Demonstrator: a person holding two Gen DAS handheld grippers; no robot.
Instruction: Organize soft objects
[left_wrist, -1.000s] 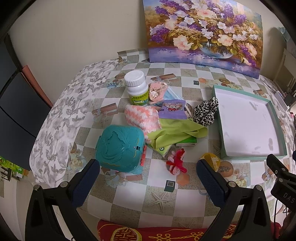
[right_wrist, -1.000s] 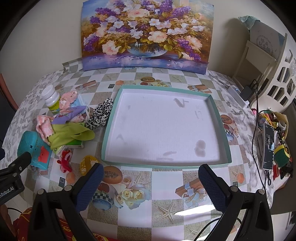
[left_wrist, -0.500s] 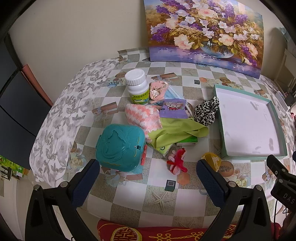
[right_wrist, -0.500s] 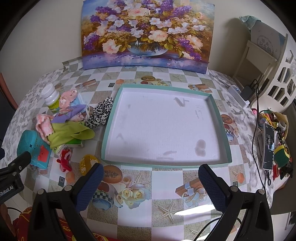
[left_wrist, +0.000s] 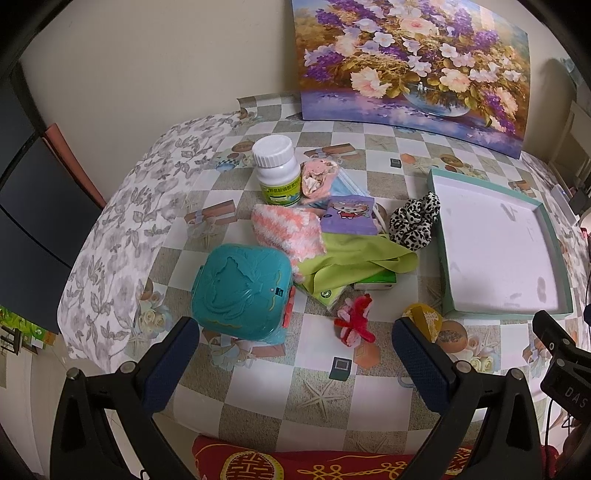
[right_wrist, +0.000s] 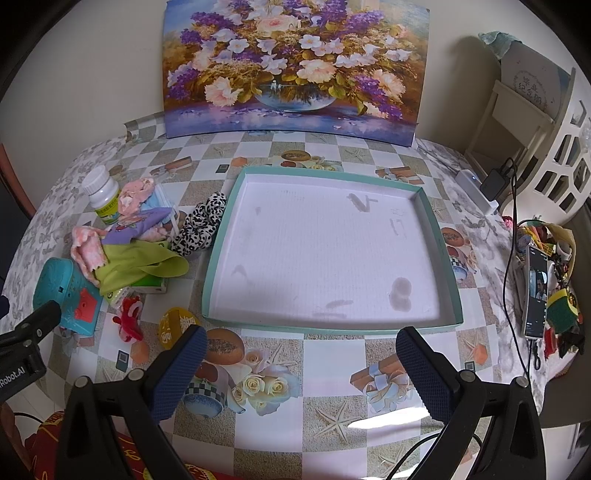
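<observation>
A pile of soft things lies left of a teal-rimmed white tray (left_wrist: 546, 221) (right_wrist: 221, 236): a pink-white knitted cloth (left_wrist: 284, 229), a green cloth (left_wrist: 354, 258) (right_wrist: 147, 262), a leopard scrunchie (left_wrist: 413, 218) (right_wrist: 201, 225), a pink fabric piece (left_wrist: 317, 177), a purple pouch (left_wrist: 349, 216) and a red fuzzy toy (left_wrist: 354, 321) (right_wrist: 127, 317). My left gripper (left_wrist: 295, 350) is open and empty, above the table's near edge, in front of the pile. My right gripper (right_wrist: 299, 369) is open and empty, in front of the tray.
A teal plastic case (left_wrist: 240, 291) sits at the pile's near left. A white pill bottle (left_wrist: 277, 170) stands behind it. A yellow disc (left_wrist: 424, 317) lies by the tray. A flower painting (right_wrist: 291, 70) leans on the wall. A phone and clutter (right_wrist: 535, 295) lie right.
The left gripper view has shifted slightly, with the pile a little lower and closer. The right gripper has barely moved. Both stay open.
</observation>
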